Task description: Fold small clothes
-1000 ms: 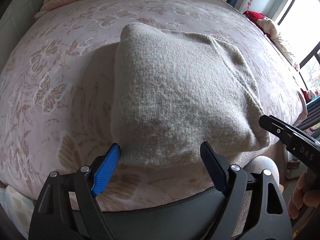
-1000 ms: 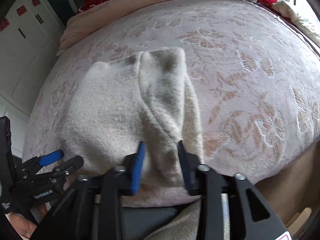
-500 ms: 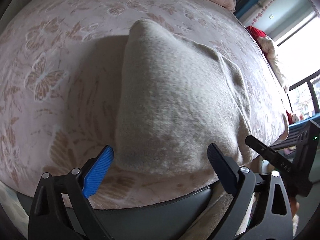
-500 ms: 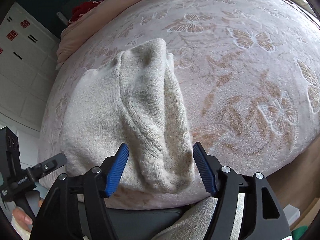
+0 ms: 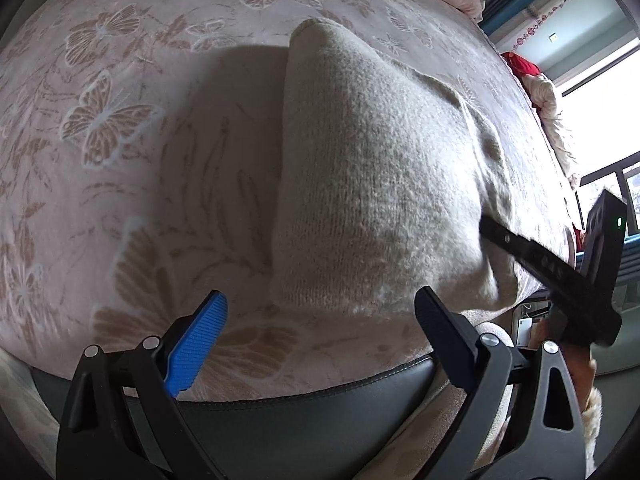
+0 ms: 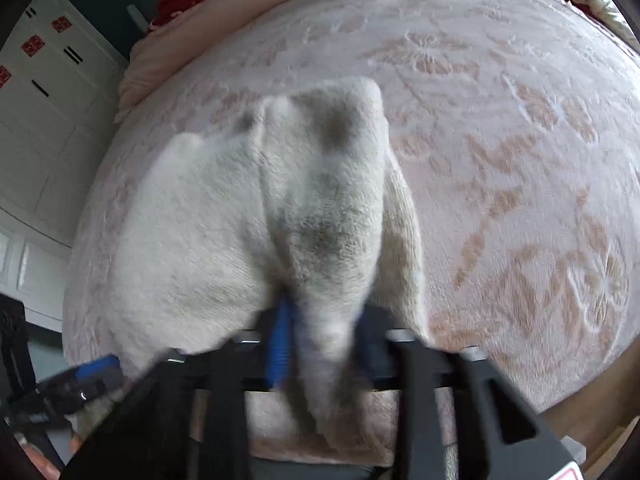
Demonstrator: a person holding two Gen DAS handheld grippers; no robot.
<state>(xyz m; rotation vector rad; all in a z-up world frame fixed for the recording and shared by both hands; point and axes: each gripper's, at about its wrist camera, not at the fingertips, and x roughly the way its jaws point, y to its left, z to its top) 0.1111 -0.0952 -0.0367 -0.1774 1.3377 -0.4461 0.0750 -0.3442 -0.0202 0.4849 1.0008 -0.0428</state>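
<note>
A cream knitted garment (image 5: 380, 180) lies folded on the pink butterfly bedcover (image 5: 120, 120). My left gripper (image 5: 320, 300) stands open just short of the garment's near edge, with nothing between its pads. In the right wrist view my right gripper (image 6: 324, 320) is closing on a raised fold at the near right side of the garment (image 6: 200, 240); the cloth is pinched between its pads, though the picture is blurred. The right gripper's finger (image 5: 520, 248) also shows at the garment's right side in the left wrist view. The left gripper (image 6: 92, 372) appears low at the left.
The bed's dark padded edge (image 5: 320, 400) runs just under both grippers. A pink duvet (image 6: 240, 8) is bunched at the far end. White cupboards (image 6: 40, 120) stand to the left, and a red item (image 5: 520, 66) and a bright window lie to the right.
The right gripper opened wide, moved onto the fold at the garment's near right side and shut on it. The left gripper opened a little wider and shifted along the near edge.
</note>
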